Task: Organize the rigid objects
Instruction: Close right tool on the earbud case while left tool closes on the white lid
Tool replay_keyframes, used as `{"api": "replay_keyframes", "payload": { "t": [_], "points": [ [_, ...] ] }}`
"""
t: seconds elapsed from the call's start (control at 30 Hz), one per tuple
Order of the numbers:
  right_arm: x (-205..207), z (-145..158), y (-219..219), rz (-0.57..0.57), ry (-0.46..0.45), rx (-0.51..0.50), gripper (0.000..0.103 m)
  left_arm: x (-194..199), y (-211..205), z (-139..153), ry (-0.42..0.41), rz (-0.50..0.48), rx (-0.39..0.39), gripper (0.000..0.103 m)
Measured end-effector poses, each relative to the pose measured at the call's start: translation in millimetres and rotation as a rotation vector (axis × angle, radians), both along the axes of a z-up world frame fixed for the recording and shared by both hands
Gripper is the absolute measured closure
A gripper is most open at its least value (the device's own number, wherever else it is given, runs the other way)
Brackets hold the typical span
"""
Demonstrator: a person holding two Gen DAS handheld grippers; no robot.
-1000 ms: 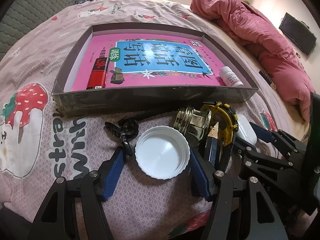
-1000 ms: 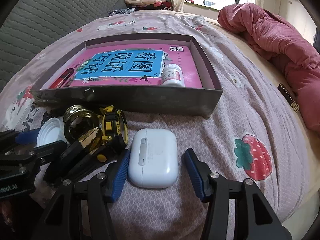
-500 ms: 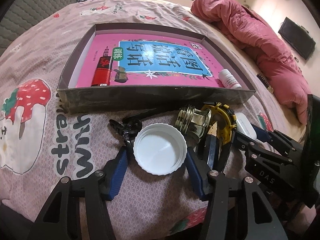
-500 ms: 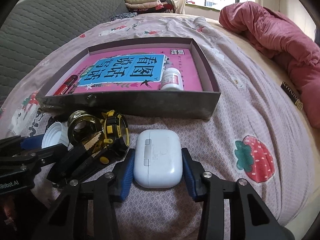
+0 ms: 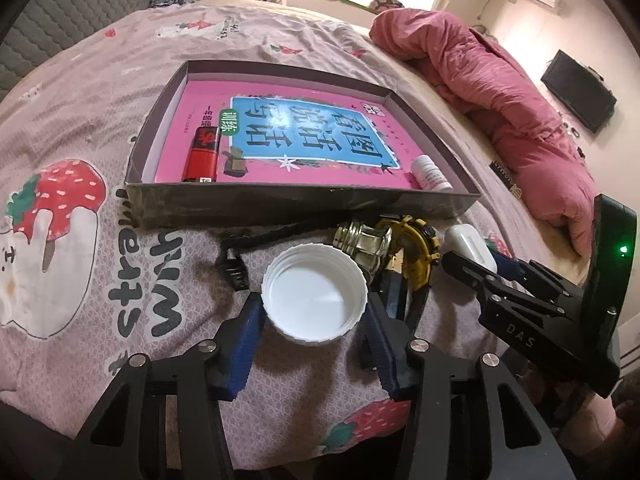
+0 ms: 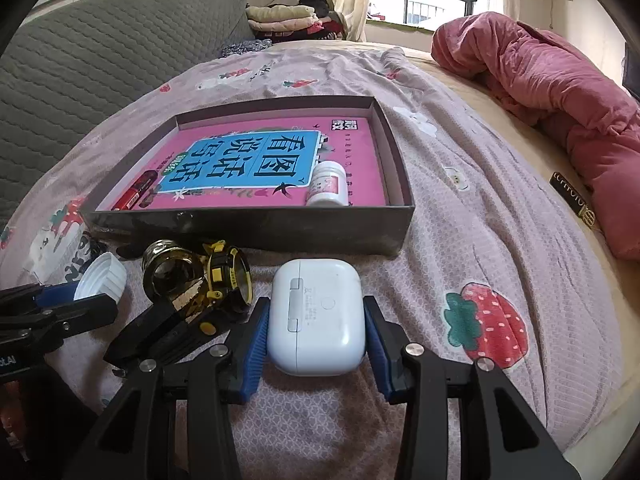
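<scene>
On the bedspread a white screw cap [image 5: 314,294] lies open side up between the blue pads of my left gripper [image 5: 312,311]. The jaws are closing and both pads touch its rim. My right gripper [image 6: 316,314] is shut on a white earbud case [image 6: 316,316], one pad pressed on each side. Between the two lie a gold glass jar [image 6: 172,272], a yellow tape measure [image 6: 228,276] and a black clip [image 5: 234,264]. Beyond them stands a shallow dark box [image 5: 280,204] holding a pink book [image 5: 304,140], a red lighter [image 5: 204,152] and a white pill bottle [image 6: 328,184].
A rumpled pink duvet [image 5: 500,92] fills the right side of the bed. A grey quilted headboard [image 6: 100,60] rises at the left. A small black item [image 6: 572,200] lies near the duvet. The right gripper's body [image 5: 520,300] sits close beside the left one.
Both pairs of jaws have narrowed. The right pads came in onto the earbud case first and stayed there; the left pads have kept coming in and now touch the cap.
</scene>
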State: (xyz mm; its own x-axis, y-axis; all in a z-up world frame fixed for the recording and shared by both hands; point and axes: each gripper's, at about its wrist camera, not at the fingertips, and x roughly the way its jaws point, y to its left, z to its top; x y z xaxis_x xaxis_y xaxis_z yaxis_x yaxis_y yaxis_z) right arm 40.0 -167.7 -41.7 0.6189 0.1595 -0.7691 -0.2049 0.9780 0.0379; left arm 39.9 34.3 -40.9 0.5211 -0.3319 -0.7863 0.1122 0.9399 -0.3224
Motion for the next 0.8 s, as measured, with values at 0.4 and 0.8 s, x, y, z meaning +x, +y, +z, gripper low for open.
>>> {"api": "replay_keyframes", "payload": {
  "t": [0.4,0.8],
  "points": [
    [-3,9,-7,-0.016,-0.031,0.017,0.059,-8,4,9,-0.033,0.0,-0.007,0.052],
    [-10,24,-7,-0.006,-0.094,0.022,0.059,-14,10,30,-0.133,0.012,-0.009,0.052]
  ]
}}
